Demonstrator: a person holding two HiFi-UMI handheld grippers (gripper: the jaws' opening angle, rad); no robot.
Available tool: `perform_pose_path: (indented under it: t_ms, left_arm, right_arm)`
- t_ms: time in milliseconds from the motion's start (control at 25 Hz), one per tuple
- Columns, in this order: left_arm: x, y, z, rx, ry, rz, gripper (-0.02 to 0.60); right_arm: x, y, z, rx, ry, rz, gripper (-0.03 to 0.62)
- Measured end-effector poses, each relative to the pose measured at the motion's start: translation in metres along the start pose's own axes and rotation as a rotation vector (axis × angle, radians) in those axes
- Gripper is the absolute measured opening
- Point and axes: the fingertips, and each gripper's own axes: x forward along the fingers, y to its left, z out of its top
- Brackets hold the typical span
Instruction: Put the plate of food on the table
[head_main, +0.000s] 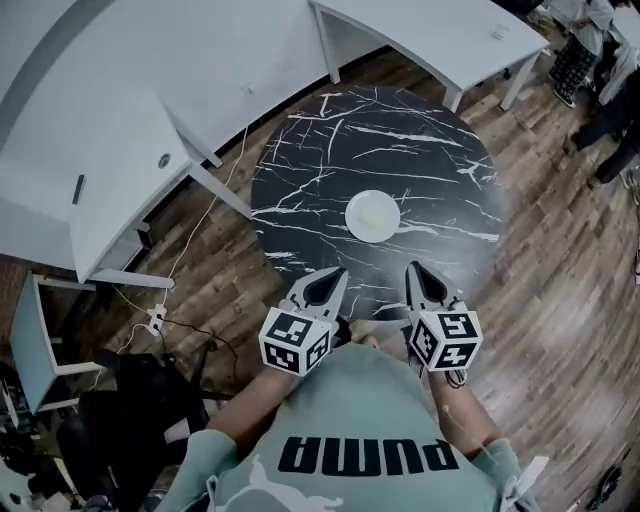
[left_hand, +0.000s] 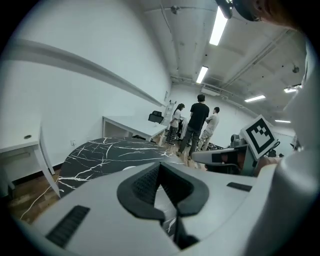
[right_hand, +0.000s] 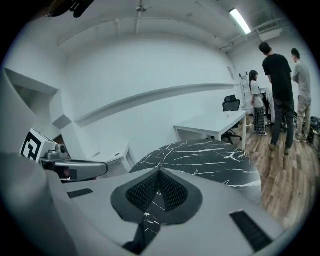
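Observation:
A white round plate (head_main: 372, 215) lies near the middle of the round black marble table (head_main: 320, 160); its contents look pale and I cannot make them out. Both grippers hover over the table's near edge, short of the plate and apart from it. My left gripper (head_main: 338, 271) is shut and holds nothing, its jaws meeting at the tip (left_hand: 159, 165). My right gripper (head_main: 413, 266) is also shut and holds nothing (right_hand: 160, 172). The marble table (left_hand: 110, 152) fills the ground ahead of the left gripper, and the table (right_hand: 210, 155) shows beyond the right gripper too.
White desks (head_main: 110, 170) stand to the left and another white desk (head_main: 440, 35) at the back. A black chair (head_main: 130, 420) and cables (head_main: 190, 270) lie on the wooden floor at lower left. Several people (left_hand: 199, 125) stand far off by a desk.

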Motion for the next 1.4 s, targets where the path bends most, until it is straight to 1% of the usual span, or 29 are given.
perform_pose_path:
  t_ms: [80, 200, 400, 560, 720, 840, 960, 1080, 1280, 1400]
  left_arm:
    - [-0.015, -0.007, 0.001, -0.015, -0.026, 0.029, 0.006]
    - [-0.034, -0.017, -0.002, -0.037, -0.057, 0.061, 0.006]
    - [-0.055, -0.036, -0.007, -0.067, -0.083, 0.081, 0.007]
    - [-0.067, -0.047, -0.003, -0.1, -0.113, 0.069, 0.006]
    - [-0.08, -0.052, -0.007, -0.153, -0.122, 0.047, 0.007]
    - [-0.089, -0.054, -0.009, -0.173, -0.127, 0.032, 0.006]
    - [-0.101, -0.052, -0.012, -0.164, -0.13, 0.027, 0.006]
    - [-0.119, -0.049, -0.015, -0.129, -0.136, 0.032, 0.006]
    - [-0.158, -0.035, -0.022, -0.049, -0.158, 0.045, 0.006]
    - [-0.189, -0.026, -0.029, -0.038, -0.179, 0.044, 0.006]
  right_arm:
    - [-0.011, 0.008, 0.003, -0.035, -0.017, 0.024, 0.009]
    - [-0.027, 0.019, 0.003, -0.057, -0.031, 0.056, 0.009]
    - [-0.048, 0.031, -0.006, -0.066, -0.028, 0.094, 0.009]
    - [-0.057, 0.039, -0.009, -0.077, -0.035, 0.111, 0.009]
    - [-0.064, 0.051, -0.01, -0.076, -0.049, 0.132, 0.009]
    - [-0.067, 0.059, -0.008, -0.086, -0.066, 0.139, 0.009]
    - [-0.068, 0.069, -0.009, -0.1, -0.077, 0.136, 0.009]
    - [-0.071, 0.084, -0.016, -0.102, -0.074, 0.128, 0.009]
    - [-0.078, 0.119, -0.029, -0.111, -0.072, 0.099, 0.009]
    - [-0.089, 0.145, -0.036, -0.113, -0.081, 0.079, 0.009]
